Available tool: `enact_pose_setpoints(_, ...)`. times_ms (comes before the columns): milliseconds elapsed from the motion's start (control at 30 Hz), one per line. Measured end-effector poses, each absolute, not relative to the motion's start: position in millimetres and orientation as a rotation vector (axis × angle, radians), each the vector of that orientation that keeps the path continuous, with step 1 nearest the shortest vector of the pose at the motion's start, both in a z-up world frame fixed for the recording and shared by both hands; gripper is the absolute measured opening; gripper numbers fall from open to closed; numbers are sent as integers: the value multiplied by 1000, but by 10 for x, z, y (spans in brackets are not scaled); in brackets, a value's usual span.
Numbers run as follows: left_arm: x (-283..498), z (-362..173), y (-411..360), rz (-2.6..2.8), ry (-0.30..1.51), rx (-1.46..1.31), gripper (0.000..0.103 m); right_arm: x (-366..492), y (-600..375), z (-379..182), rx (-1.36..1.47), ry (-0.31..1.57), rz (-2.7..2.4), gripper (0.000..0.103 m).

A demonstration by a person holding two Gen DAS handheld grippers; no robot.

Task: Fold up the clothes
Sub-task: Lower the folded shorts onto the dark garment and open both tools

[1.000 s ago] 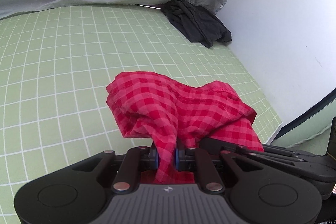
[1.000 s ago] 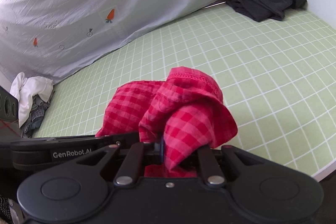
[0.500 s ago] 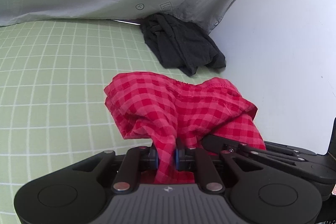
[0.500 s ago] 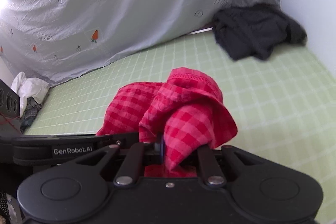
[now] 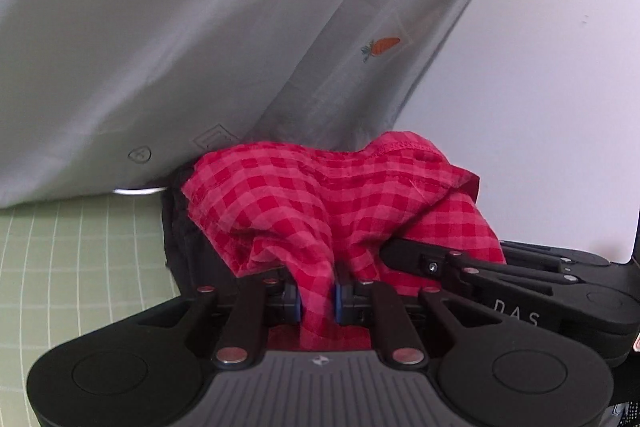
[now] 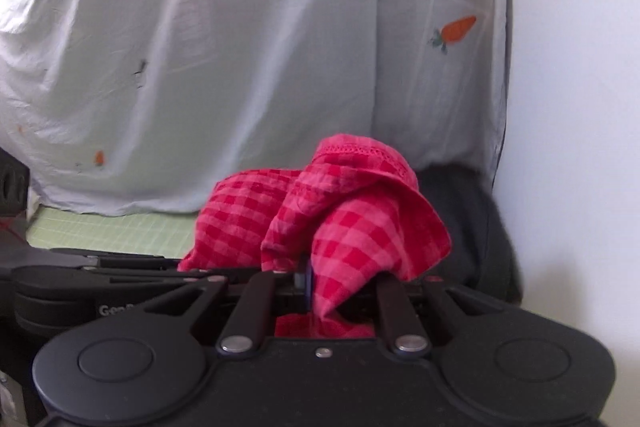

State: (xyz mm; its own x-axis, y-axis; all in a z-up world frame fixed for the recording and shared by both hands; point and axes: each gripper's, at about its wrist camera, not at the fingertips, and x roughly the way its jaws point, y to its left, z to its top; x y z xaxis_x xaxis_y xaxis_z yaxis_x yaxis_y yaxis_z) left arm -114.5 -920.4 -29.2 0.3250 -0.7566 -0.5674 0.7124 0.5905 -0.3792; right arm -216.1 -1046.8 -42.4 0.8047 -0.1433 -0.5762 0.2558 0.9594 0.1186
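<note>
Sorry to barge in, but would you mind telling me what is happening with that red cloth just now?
A person is working on folding clothes with a pair of hand-held tongs. The left tongs and the right tongs are both shut on the same red checked garment, which is bunched up between them rather than spread flat. The two tools sit close side by side. A dark garment lies just beyond on the green grid mat, below a grey carrot-print sheet.

Home bedroom: green grid sheet (image 5: 80, 267); carrot-print cloth (image 6: 280, 47); white wall (image 5: 560, 107).
</note>
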Motion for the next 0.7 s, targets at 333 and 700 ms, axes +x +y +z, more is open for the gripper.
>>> enact_pose_setpoints(333,-212,-885,-9625,-688,882,17,74,-1246,-11319,-996,185,696,-498,65)
enact_pose_setpoints(700,-1038,-478,-8809,-709,690,117,103,-2095,-10704,-904,275,645,-529,80)
